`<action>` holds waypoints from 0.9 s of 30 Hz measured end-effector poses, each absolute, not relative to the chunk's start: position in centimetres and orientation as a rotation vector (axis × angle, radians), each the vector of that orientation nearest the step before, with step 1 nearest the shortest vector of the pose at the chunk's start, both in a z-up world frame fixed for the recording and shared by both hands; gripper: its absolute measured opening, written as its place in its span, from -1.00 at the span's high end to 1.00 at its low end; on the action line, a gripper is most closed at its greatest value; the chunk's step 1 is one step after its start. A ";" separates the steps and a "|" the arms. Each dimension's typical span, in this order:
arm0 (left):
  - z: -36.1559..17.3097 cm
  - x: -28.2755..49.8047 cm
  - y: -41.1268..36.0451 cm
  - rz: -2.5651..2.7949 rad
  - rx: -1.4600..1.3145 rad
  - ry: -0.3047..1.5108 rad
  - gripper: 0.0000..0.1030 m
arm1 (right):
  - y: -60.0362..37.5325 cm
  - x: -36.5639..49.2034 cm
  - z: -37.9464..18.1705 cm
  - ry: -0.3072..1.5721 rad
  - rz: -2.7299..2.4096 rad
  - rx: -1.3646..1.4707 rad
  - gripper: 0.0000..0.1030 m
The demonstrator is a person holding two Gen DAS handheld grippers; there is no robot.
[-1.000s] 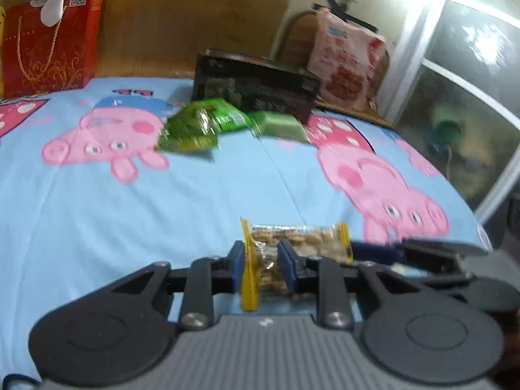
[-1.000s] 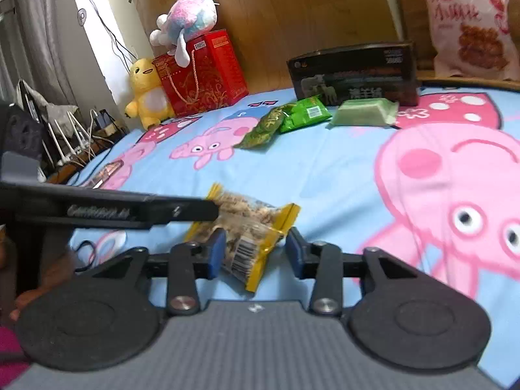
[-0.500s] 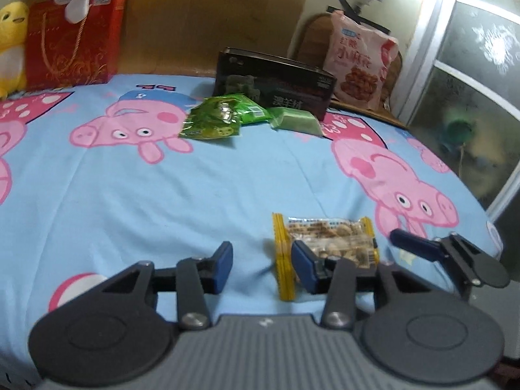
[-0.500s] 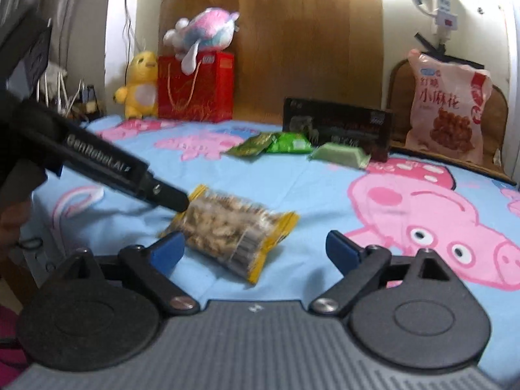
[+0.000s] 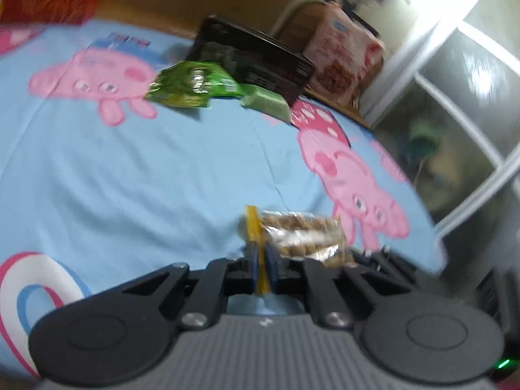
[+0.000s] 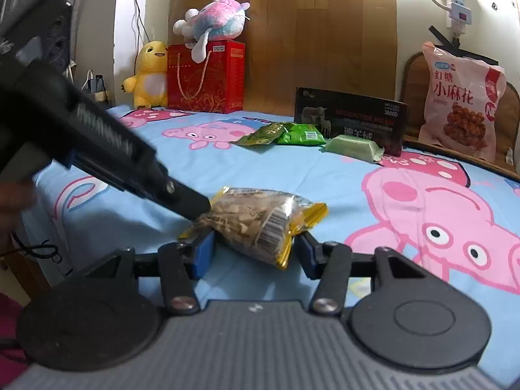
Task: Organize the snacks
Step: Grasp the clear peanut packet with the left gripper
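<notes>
A clear snack packet with yellow ends lies on the blue cartoon bedsheet. My left gripper is shut on the packet's yellow end seam; from the right wrist view its black body reaches in from the left to the packet. My right gripper is open, its blue pads either side of the packet, not squeezing it. Two green snack packets and a pale green bar lie further back.
A black box stands behind the green snacks. A big pink snack bag leans on a chair at right. A red gift bag with plush toys stands at the far left by the wooden headboard.
My left gripper was open half a second ago and has closed on the packet's yellow end. My right gripper's jaws have narrowed around the packet. The left view is now blurred.
</notes>
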State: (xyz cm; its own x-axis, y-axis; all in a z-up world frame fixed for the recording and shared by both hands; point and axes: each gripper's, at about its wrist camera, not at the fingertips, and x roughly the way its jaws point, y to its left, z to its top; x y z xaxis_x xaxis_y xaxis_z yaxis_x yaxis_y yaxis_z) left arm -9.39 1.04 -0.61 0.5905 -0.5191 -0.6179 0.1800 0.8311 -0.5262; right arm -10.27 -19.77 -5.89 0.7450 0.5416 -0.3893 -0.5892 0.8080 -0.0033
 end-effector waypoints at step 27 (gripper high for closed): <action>2.4 -4.6 -2.2 -0.481 -0.308 0.831 0.39 | -20.5 -6.2 -3.4 0.345 0.608 -0.140 0.33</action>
State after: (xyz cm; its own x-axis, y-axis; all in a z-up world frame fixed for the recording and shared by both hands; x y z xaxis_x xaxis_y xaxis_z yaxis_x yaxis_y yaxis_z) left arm -4.57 -2.17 2.37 0.5770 -0.5211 -0.6289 0.2858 0.8502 -0.4421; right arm -6.23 -20.53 -3.36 0.7658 0.5347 -0.3573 -0.5809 0.8135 -0.0276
